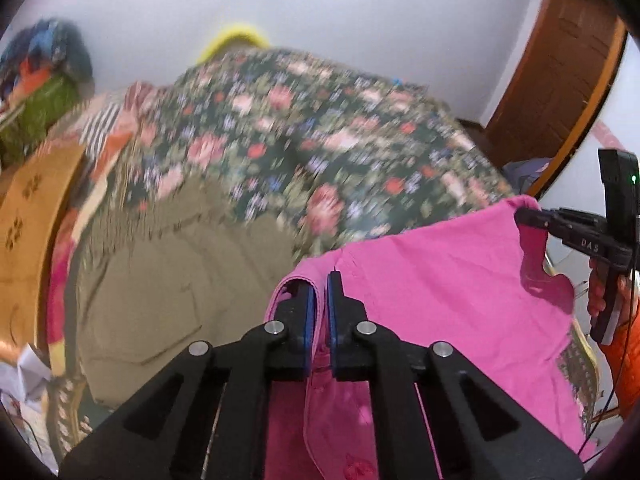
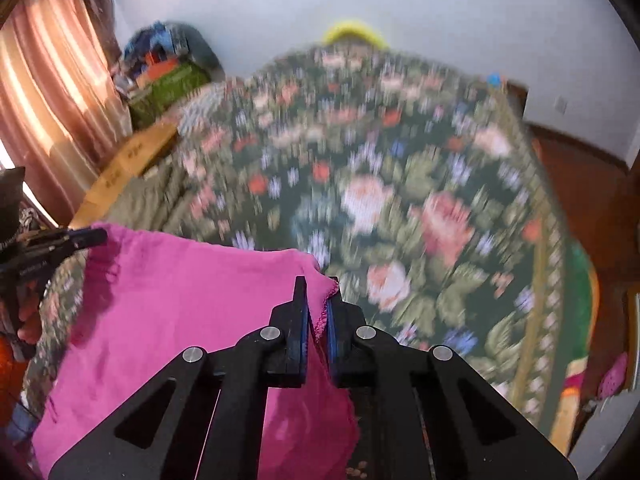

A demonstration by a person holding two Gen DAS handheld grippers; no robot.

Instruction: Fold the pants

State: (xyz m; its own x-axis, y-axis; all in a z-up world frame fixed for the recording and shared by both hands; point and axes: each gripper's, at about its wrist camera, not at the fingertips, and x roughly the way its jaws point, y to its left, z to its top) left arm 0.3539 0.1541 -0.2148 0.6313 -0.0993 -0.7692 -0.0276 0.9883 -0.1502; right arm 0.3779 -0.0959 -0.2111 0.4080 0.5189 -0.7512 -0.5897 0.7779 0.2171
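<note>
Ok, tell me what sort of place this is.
Most likely a bedroom at home. A wide floral bedspread covers what looks like a bed, pink curtains hang at a window, a wooden door stands by the white wall, and the pink pants are being folded over it.

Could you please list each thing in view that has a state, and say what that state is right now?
Pink pants: lifted, stretched between both grippers.
Left gripper: jaws shut on a pants edge.
Right gripper: jaws shut on a pants corner.
Olive garment: lying flat on the floral bedspread.
Wooden door: open.
</note>
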